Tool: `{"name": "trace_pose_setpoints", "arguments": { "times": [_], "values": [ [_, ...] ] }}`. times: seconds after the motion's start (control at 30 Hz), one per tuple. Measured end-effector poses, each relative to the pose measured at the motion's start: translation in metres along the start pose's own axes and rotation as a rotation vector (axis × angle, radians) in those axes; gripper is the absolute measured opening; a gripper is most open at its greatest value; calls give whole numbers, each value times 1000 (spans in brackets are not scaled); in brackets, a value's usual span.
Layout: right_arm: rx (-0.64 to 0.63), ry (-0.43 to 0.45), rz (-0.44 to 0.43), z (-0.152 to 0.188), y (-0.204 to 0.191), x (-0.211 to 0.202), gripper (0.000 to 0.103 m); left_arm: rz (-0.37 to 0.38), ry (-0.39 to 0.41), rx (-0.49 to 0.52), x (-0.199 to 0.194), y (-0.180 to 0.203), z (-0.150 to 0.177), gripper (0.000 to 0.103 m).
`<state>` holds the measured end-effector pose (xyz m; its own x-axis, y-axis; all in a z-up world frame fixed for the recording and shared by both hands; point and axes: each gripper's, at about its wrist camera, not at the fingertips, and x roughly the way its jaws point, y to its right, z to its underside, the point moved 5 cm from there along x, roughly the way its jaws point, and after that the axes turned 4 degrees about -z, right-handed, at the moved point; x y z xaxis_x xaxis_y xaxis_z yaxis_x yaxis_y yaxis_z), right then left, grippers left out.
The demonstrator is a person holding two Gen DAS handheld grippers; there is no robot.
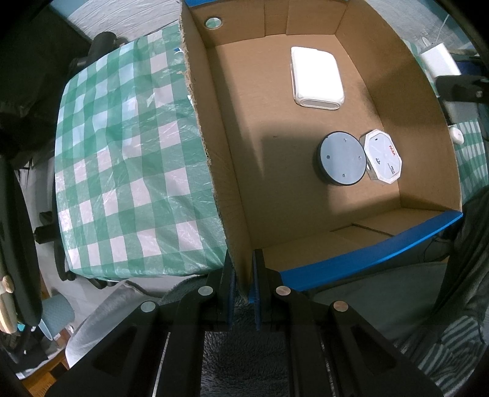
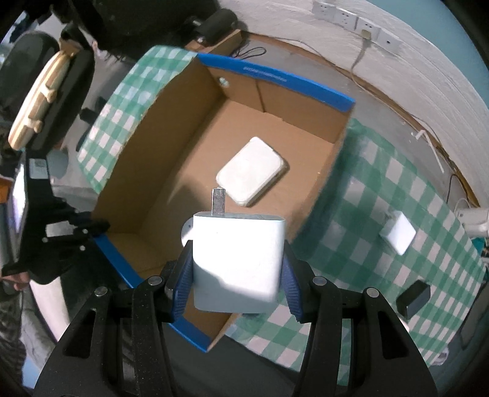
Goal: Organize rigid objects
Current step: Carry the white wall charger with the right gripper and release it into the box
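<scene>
An open cardboard box (image 1: 232, 171) with blue outer sides stands on a green-checked tablecloth. My left gripper (image 1: 243, 287) is shut on the box's near wall at its corner. Inside lie a white rounded case (image 1: 316, 76), a dark round puck (image 1: 341, 157) and a white octagonal disc (image 1: 384, 155). My right gripper (image 2: 237, 274) is shut on a white plug charger (image 2: 237, 262), its metal prong pointing away, held above the near end of the box (image 2: 137, 146). The white case (image 2: 252, 169) lies below and beyond it.
On the checked cloth (image 2: 360, 220) right of the box lie a small white adapter (image 2: 397, 232) and a dark block (image 2: 412, 297). Wall sockets (image 2: 357, 23) with cables run along the wall behind. The right gripper with the charger shows at the left wrist view's right edge (image 1: 440, 62).
</scene>
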<state>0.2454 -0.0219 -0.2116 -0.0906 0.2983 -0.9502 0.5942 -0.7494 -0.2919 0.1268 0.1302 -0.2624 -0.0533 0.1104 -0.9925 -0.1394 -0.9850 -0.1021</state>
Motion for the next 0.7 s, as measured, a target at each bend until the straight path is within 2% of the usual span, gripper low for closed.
{"name": "trace_pose_setpoints", "arguments": {
  "times": [0.23, 0.43, 0.5, 0.7],
  "values": [
    [-1, -41, 31, 0, 4, 26, 52, 1, 0, 0, 0, 0, 0, 8],
    [14, -47, 2, 2, 9, 32, 52, 1, 0, 1, 0, 0, 0, 8],
    [13, -34, 20, 2, 10, 30, 52, 2, 0, 0, 0, 0, -1, 8],
    [10, -5, -1, 5, 11, 21, 52, -1, 2, 0, 0, 0, 0, 9]
  ]
}}
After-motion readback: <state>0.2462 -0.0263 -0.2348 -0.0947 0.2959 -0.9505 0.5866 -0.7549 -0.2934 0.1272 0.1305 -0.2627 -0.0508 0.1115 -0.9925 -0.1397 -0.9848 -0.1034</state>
